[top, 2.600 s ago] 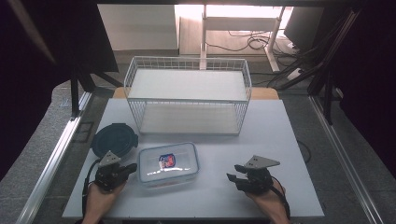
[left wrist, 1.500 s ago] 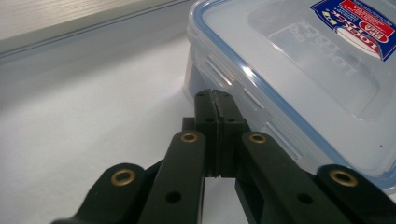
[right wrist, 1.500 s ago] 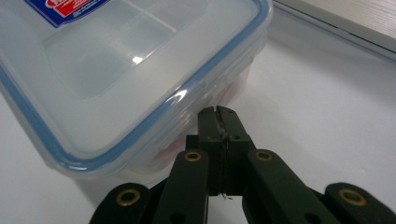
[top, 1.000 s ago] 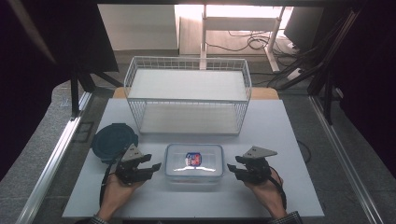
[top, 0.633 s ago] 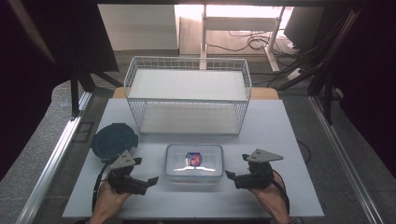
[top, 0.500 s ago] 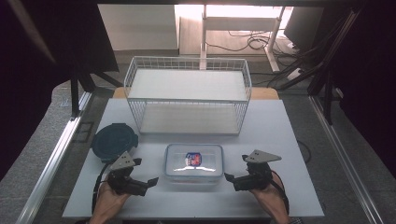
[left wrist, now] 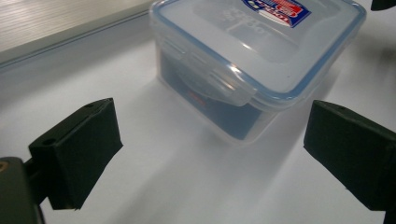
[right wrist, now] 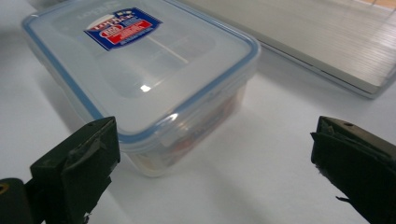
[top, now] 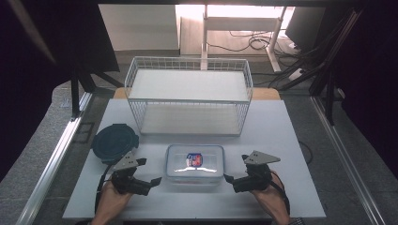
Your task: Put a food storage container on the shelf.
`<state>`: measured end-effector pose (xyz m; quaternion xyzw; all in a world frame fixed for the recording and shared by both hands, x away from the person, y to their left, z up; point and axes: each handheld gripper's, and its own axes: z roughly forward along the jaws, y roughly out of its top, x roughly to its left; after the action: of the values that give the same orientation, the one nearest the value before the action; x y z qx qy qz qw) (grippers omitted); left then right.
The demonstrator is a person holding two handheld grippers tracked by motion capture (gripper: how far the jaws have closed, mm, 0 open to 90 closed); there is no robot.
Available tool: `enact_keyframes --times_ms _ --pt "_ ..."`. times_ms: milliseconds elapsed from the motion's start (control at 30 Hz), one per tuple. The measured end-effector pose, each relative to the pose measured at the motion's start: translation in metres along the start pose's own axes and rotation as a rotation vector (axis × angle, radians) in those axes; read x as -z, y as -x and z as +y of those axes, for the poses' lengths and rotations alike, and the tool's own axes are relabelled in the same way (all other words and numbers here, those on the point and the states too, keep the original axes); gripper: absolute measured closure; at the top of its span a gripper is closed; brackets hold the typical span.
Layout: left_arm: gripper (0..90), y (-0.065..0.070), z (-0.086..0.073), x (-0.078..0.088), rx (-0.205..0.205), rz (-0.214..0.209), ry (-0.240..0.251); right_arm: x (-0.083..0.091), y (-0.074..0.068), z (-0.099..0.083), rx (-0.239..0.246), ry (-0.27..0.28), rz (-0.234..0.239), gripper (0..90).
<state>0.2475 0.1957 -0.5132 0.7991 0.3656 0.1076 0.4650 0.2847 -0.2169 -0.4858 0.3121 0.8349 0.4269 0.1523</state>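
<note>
White tabletop in the high view carries the clear lidded container (top: 195, 163), set down in front of the wire basket (top: 187, 96), a dark round lid (top: 115, 142) at its left. My left gripper (top: 152, 182) and right gripper (top: 228, 179) flank it, apart from it. Left gripper view: my jaws have just been opening and stand spread with nothing between them, the container ahead. Right gripper view: the same, so I judge it released.

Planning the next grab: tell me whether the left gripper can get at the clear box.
Probably yes: the left gripper stands open beside the clear box, bare table between them.
</note>
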Motion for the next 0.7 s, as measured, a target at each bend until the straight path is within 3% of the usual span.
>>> enact_keyframes --times_ms 100,300,500,533,633,700 --pt "4.5 0.003 0.004 -0.003 -0.008 -0.011 -0.013 -0.001 -0.002 0.003 -0.008 0.002 0.005 1.4" --pt "3.4 0.0 0.018 -0.013 0.066 -0.045 -0.018 -0.009 -0.002 0.011 -0.087 -0.02 -0.008 0.0" --pt "2.1 -0.005 0.033 -0.026 0.1 -0.072 -0.053 -0.017 0.003 0.02 -0.142 -0.053 0.046 0.0" --pt "2.2 -0.009 0.037 -0.03 0.117 -0.085 -0.059 -0.021 0.005 0.024 -0.166 -0.068 0.079 0.2" --pt "2.5 -0.012 0.041 -0.036 0.126 -0.095 -0.071 -0.025 0.006 0.027 -0.179 -0.084 0.106 1.7" --pt "2.1 -0.015 0.046 -0.043 0.136 -0.109 -0.084 -0.035 0.008 0.031 -0.199 -0.118 0.128 2.7"
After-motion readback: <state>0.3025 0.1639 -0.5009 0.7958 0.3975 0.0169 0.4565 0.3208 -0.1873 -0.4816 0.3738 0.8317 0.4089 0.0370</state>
